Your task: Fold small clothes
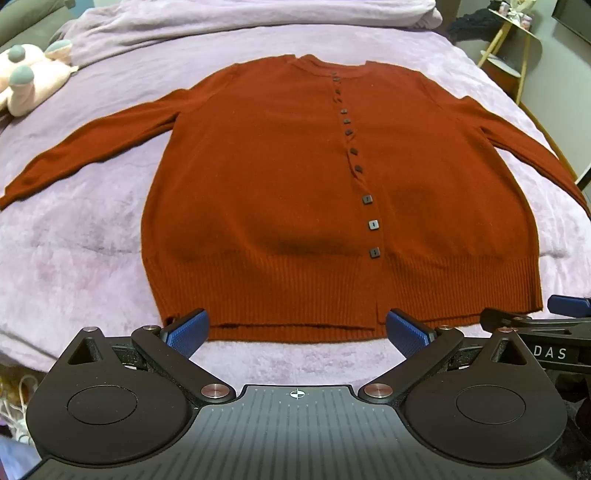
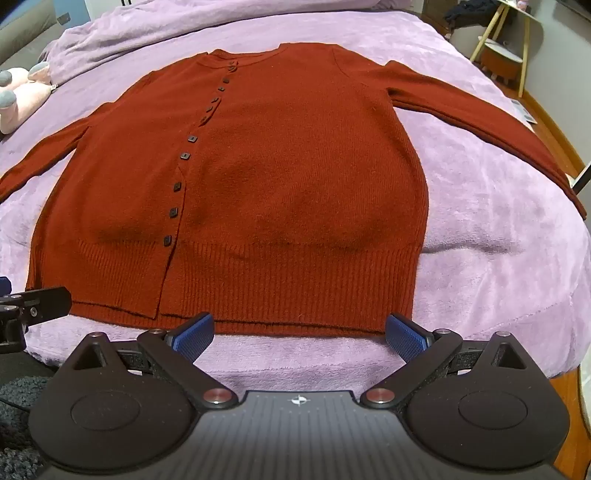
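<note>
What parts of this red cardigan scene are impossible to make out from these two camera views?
- Left cuff: cut off by the frame edge in the left wrist view.
- Right cuff: runs off the frame edge in the right wrist view.
- Cardigan back: hidden, facing the blanket.
- Shelf items: too small and blurred.
- Plush toy: partly cut off by the edge.

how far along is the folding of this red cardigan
Done: the cardigan lies flat and buttoned on the purple blanket, sleeves spread. In hand: nothing; the left gripper and right gripper hover open at the hem. Left: every fold.
</note>
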